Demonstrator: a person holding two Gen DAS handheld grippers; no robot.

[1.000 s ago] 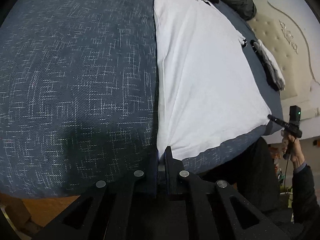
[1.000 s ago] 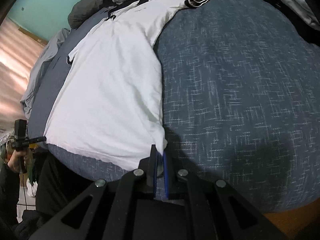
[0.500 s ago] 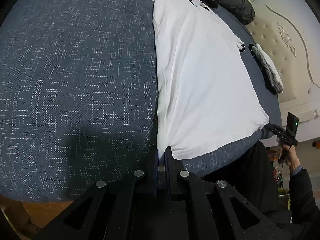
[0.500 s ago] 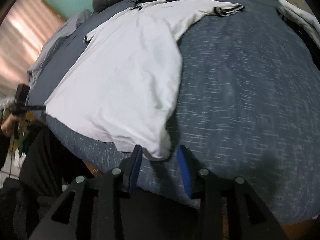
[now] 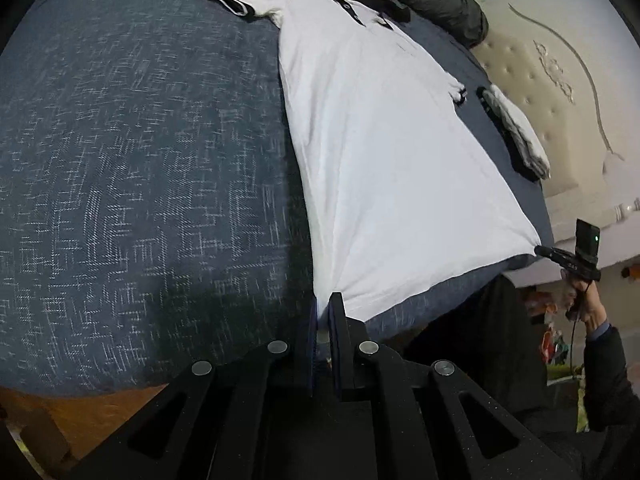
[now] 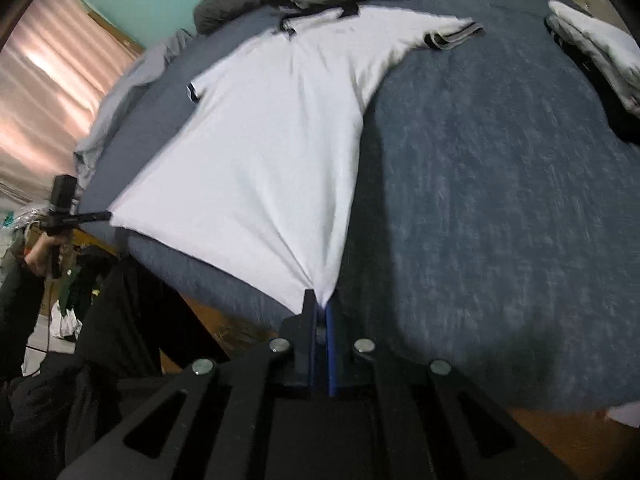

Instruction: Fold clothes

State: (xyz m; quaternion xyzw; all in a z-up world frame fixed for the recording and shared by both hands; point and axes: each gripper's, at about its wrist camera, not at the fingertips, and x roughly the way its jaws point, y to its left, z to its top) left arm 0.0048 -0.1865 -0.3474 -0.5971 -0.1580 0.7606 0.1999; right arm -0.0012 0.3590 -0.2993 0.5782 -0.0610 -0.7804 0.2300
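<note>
The white polo shirt (image 5: pixel 384 152) is lying flat on the blue bedspread (image 5: pixel 140 160), stretching away from both grippers. The left gripper (image 5: pixel 323 308) is clamping one hem corner; the right gripper (image 6: pixel 320 304) is clamping the other, cloth puckering at its tips. Judgement: both hands should be lifting evenly, keeping the hem taut, then carrying it forward toward the collar (image 5: pixel 352 6).

White polo shirt (image 5: pixel 384 152) spread on blue bed (image 5: pixel 132 168), collar at twelve o'clock. Left tool (image 5: pixel 323 308) clamped on hem corner at six; right tool (image 5: pixel 560 258) pinching corner at three.
</note>
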